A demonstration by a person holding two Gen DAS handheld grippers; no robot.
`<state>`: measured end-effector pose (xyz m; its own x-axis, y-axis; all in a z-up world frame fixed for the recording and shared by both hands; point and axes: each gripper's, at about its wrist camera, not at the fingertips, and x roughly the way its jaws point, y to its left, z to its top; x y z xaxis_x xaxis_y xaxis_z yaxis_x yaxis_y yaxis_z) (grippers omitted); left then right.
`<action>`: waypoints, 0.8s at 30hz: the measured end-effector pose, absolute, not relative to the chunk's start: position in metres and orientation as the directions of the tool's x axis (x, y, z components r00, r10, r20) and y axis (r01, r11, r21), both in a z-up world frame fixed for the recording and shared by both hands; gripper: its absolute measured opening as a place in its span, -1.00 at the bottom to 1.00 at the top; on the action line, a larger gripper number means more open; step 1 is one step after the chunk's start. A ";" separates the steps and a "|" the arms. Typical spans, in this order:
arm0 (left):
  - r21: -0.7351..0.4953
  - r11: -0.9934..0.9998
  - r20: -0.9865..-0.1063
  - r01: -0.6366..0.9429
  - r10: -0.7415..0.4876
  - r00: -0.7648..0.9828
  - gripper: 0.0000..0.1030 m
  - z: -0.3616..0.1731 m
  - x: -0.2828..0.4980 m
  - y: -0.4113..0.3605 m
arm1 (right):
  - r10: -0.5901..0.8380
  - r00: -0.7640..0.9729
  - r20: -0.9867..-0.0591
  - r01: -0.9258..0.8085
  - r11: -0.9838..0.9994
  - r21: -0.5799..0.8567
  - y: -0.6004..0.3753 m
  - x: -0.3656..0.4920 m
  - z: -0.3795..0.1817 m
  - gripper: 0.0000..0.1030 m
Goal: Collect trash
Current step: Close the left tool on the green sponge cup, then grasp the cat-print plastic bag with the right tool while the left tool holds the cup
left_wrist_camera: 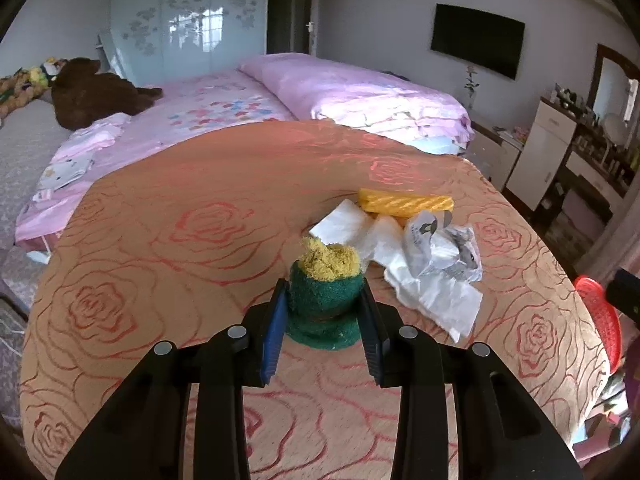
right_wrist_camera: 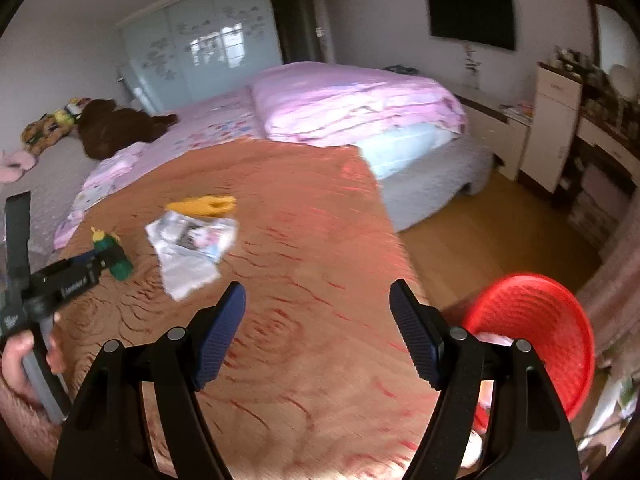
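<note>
A green scouring sponge with a yellow foam core (left_wrist_camera: 325, 280) sits bunched on the rose-patterned tablecloth (left_wrist_camera: 180, 260), and my left gripper (left_wrist_camera: 325, 308) is shut on it, both pads pressing its sides. Just behind it to the right lie crumpled white wrappers and plastic (left_wrist_camera: 432, 264) and a yellow ribbed piece (left_wrist_camera: 404, 202). The right wrist view shows that sponge (right_wrist_camera: 114, 254) at the left, the wrappers (right_wrist_camera: 192, 244) and the yellow piece (right_wrist_camera: 204, 205). My right gripper (right_wrist_camera: 318, 304) hangs open over the cloth, nothing between its pads.
A red mesh basket (right_wrist_camera: 536, 332) stands off the table's right edge, also at the right rim (left_wrist_camera: 600, 316) of the left view. A hand (right_wrist_camera: 20, 360) holds the left gripper's handle. A pink bed (left_wrist_camera: 320, 92) lies behind the table; cabinets (right_wrist_camera: 552, 120) line the right wall.
</note>
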<state>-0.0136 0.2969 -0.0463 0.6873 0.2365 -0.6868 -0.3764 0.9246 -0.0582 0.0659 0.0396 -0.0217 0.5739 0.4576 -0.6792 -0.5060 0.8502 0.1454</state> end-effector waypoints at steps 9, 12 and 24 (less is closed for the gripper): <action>-0.070 0.906 -0.670 -0.416 0.267 0.693 -0.37 -0.039 -0.030 0.309 | 0.555 0.507 -0.659 -0.601 0.776 0.191 0.120 0.083 -0.020 0.58; -0.072 0.907 -0.669 -0.416 0.265 0.694 -0.37 -0.041 -0.031 0.310 | 0.570 0.489 -0.661 -0.622 0.758 0.194 0.145 0.090 -0.021 0.67; -0.092 0.894 -0.680 -0.438 0.265 0.684 -0.37 -0.044 -0.034 0.324 | 0.554 0.400 -0.730 -0.637 0.741 0.214 0.198 0.125 -0.051 0.69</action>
<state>-0.0335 0.3239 -0.0442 0.6838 0.2654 -0.6797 -0.4383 0.8941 -0.0919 0.1253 0.1977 -0.0510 0.3997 0.5540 -0.7302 -0.6367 0.7410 0.2136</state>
